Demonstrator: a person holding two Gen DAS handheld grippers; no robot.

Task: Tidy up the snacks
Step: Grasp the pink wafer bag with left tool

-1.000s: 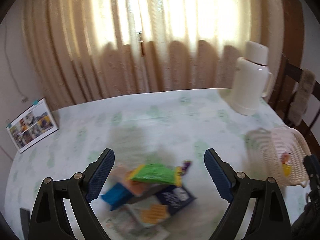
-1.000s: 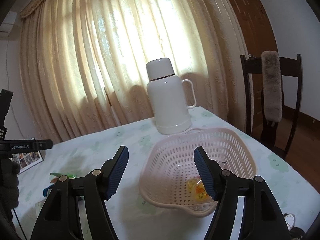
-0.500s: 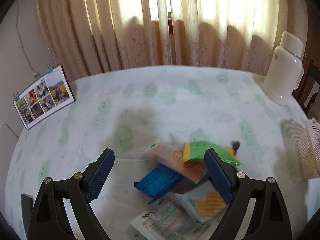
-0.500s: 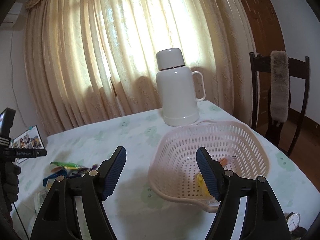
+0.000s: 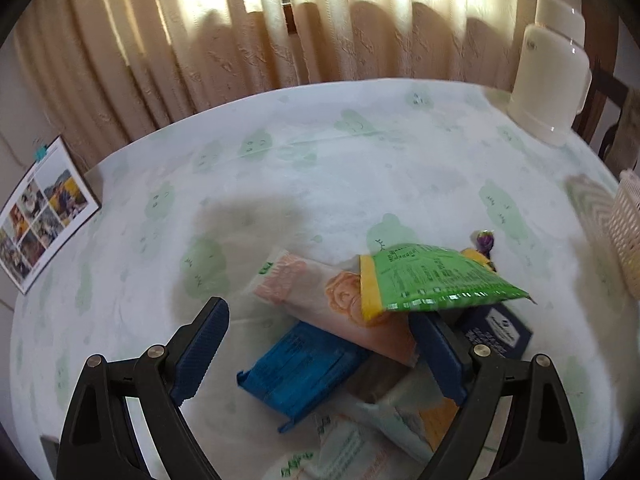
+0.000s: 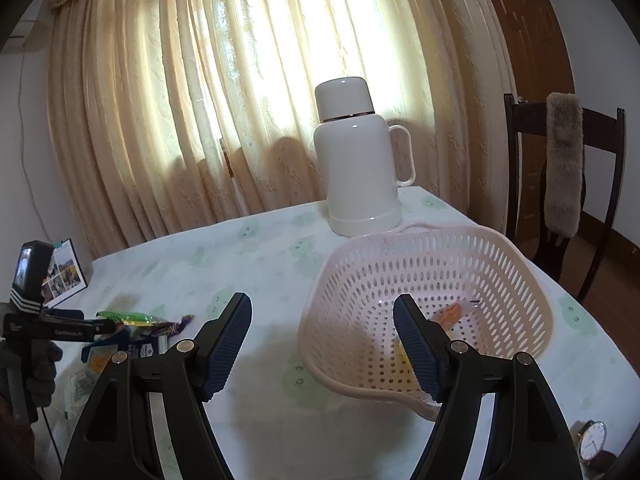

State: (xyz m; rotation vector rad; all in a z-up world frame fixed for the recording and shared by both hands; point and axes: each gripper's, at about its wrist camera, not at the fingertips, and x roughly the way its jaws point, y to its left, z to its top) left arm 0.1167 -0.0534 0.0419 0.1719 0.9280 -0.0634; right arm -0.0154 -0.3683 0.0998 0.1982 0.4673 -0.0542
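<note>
While the left gripper [image 5: 318, 354] hangs with its jaws spread wide over the heap of snack packets in the lower middle of its view, nothing is clamped yet: the blue packet [image 5: 302, 368] lies between the pads without either one pressing it. A pink packet [image 5: 332, 300] rests across the blue one, and a green packet [image 5: 434, 278] lies tilted over both, its near edge directly above the right-hand pad, with a dark blue box [image 5: 496, 330] tucked beneath it and a purple-wrapped sweet [image 5: 484, 240] just beyond. The risk, as I judge it, lies in that overlap: closing here could catch the pink packet's corner along with the blue one, drag the green packet sideways, or squeeze only slippery film so the packet slides out on the lift. The right gripper [image 6: 322, 340] has just been opening its jaws and has nothing between them; it hovers at the near rim of the pink basket [image 6: 516, 268], at the right of its view, where an orange-wrapped piece [image 6: 452, 314] already lies. Because the basket is light and sits near the white flask [image 6: 360, 176], a careless drop could nudge it.
</note>
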